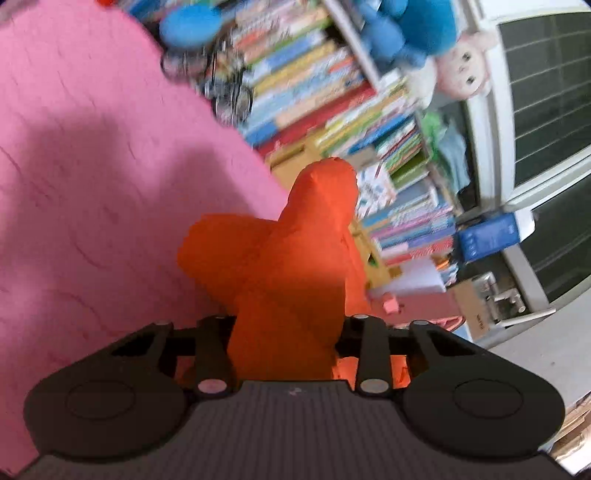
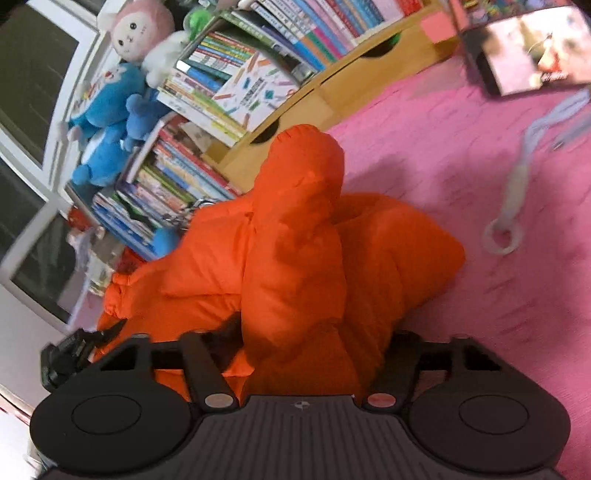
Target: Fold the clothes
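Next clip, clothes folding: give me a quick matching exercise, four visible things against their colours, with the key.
Things:
1. puffy jacket
2. bed cover
3. large plush toy
4. drawer unit under the books

Colours:
A. yellow wood
B. blue
C. orange
D. pink

Pairs: 1-C, 2-D, 3-B, 4-A

One orange padded jacket [image 2: 295, 258] bunches up between both sets of jaws. Beyond the jaws, three plush toys line the bookshelf [image 2: 236, 92]: one pink-haired doll [image 2: 138, 31], one large blue toy [image 2: 107, 125] and one small white toy [image 2: 164, 57]. One white ring on a strap [image 2: 502, 236] lies right of the jaws on one pink bedspread [image 2: 517, 314].
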The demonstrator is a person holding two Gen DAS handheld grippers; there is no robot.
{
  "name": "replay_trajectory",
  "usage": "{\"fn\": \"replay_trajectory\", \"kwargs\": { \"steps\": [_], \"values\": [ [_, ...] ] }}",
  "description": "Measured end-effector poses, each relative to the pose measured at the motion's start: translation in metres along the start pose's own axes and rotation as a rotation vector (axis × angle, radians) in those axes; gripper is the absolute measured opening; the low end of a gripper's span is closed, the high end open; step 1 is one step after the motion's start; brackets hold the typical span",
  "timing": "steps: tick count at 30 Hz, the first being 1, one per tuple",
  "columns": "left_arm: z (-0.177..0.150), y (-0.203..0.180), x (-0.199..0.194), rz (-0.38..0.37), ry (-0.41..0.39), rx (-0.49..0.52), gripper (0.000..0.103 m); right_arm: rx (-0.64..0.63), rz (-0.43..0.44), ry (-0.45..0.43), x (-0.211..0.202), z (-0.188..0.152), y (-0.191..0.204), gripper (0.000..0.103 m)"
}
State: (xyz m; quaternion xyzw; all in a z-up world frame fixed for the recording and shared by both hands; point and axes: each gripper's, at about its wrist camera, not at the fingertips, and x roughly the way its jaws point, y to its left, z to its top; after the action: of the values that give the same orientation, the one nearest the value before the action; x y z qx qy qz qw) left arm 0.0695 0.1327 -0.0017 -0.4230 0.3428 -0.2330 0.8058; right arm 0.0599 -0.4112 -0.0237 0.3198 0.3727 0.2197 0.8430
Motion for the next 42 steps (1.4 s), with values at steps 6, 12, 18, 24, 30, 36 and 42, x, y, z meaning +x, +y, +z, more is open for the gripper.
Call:
{"fn": "replay_trajectory", "kwargs": {
  "steps": [6, 12, 18, 24, 30, 36, 42],
  "values": [
    [0.023, -0.004, -0.042, 0.18, -0.148, 0.118, 0.038, -0.084, 0.069, 0.01, 0.041, -0.002, 0.045, 0.059],
    [0.003, -0.009, -0.059, 0.534, -0.243, 0.338, 0.069, -0.217, -0.173, -0.063, 0.059, -0.013, 0.071, 0.09],
    [-0.025, -0.063, -0.072, 0.763, -0.531, 0.602, 0.074, -0.575, -0.498, -0.401, 0.019, -0.047, 0.126, 0.097],
    [-0.07, -0.131, -0.01, 0.737, -0.524, 0.955, 0.086, -0.858, -0.471, -0.482, 0.038, -0.086, 0.187, 0.096],
    [-0.084, -0.123, 0.053, 0.811, -0.38, 1.027, 0.085, -0.989, -0.419, -0.425, 0.079, -0.116, 0.223, 0.096],
    [-0.089, -0.069, 0.058, 0.912, -0.312, 1.001, 0.087, -1.119, -0.418, -0.4, 0.101, -0.142, 0.235, 0.098],
    [-0.098, -0.063, 0.066, 0.956, -0.307, 1.033, 0.087, -1.271, -0.435, -0.399, 0.12, -0.17, 0.25, 0.1]
  ]
}}
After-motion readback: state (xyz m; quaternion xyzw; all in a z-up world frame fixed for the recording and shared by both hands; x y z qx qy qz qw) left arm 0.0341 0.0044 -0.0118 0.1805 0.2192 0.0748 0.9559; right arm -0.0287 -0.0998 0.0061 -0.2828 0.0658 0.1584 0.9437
